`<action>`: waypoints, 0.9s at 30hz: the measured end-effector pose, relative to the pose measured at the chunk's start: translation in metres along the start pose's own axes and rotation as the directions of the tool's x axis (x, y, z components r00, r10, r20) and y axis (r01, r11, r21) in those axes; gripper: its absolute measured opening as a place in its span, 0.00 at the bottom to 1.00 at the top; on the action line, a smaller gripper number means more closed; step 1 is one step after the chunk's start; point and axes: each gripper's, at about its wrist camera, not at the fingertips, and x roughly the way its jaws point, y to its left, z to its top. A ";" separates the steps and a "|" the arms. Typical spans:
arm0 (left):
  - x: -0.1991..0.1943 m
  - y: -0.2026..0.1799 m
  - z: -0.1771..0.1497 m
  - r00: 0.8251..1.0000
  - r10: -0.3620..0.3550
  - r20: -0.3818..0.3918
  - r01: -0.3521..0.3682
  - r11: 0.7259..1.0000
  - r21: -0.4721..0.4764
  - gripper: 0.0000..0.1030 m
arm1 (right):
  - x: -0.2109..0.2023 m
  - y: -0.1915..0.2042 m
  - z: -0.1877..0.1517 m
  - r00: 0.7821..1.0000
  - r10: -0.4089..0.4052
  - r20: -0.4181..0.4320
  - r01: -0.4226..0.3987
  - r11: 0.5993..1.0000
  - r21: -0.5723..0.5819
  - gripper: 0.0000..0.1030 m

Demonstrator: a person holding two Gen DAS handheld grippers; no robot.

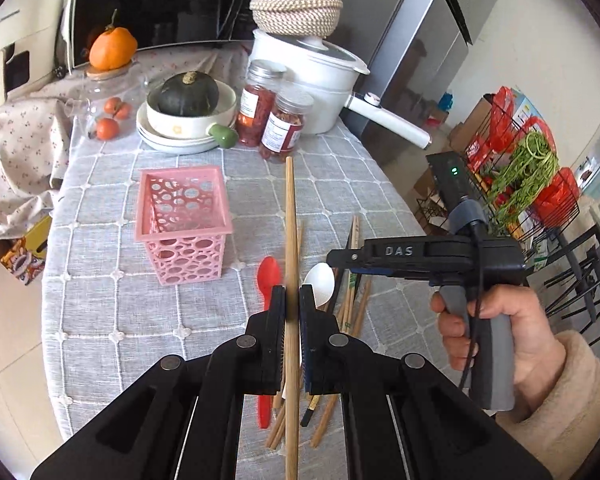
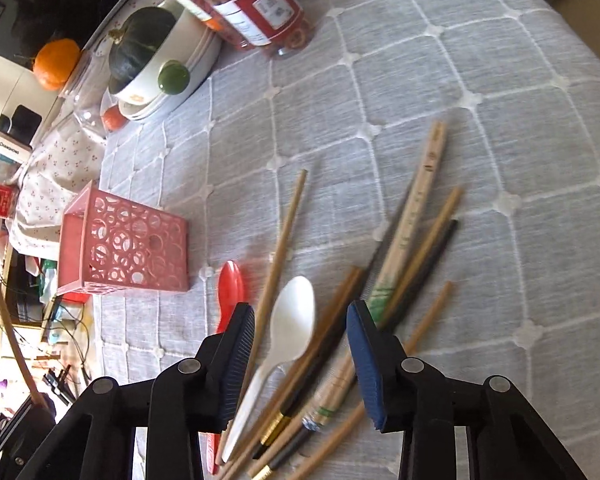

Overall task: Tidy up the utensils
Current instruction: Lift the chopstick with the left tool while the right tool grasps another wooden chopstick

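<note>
My left gripper [image 1: 292, 294] is shut on a wooden chopstick [image 1: 290, 216], held lengthwise above the table and pointing away. A pink perforated basket [image 1: 184, 224] stands upright to its left; it also shows in the right wrist view [image 2: 120, 246]. My right gripper [image 2: 302, 316] is open, hovering over the pile of utensils: a white plastic spoon [image 2: 292, 320] lies between its fingers, a red spoon [image 2: 230, 292] to the left, and several wooden and black chopsticks [image 2: 416, 236] to the right. The right gripper also shows in the left wrist view [image 1: 332, 260].
At the back of the grey checked tablecloth [image 1: 100, 320] stand two jars [image 1: 284, 124], a bowl with a dark squash [image 1: 188, 100], a white pot [image 1: 312, 72], small tomatoes [image 1: 108, 128] and an orange [image 1: 112, 48]. The table edge runs along the right, by a wire rack [image 1: 528, 168].
</note>
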 end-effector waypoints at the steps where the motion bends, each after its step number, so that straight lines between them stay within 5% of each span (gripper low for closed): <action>1: -0.002 0.004 0.000 1.000 -0.005 0.003 0.005 1.000 -0.011 0.06 | 0.007 0.005 0.002 1.000 -0.006 -0.005 0.006 1.000 -0.007 0.40; 15: -0.017 0.046 0.000 0.998 0.040 0.057 -0.034 0.994 -0.100 0.06 | 0.064 0.024 0.033 0.983 -0.179 0.027 0.181 0.982 -0.052 0.32; 20: -0.019 0.055 0.003 0.991 0.079 0.104 -0.067 0.991 -0.117 0.06 | 0.076 0.039 0.037 0.966 -0.248 0.076 0.257 0.957 -0.136 0.11; 23: -0.035 0.061 0.009 0.972 0.104 0.213 -0.076 0.988 -0.136 0.06 | 0.075 0.034 0.039 0.973 -0.218 0.074 0.225 0.968 -0.115 0.10; 27: -0.059 0.067 0.016 0.919 0.151 0.365 -0.100 0.983 -0.154 0.06 | 0.055 0.041 0.039 0.982 -0.147 0.120 0.162 0.979 -0.127 0.08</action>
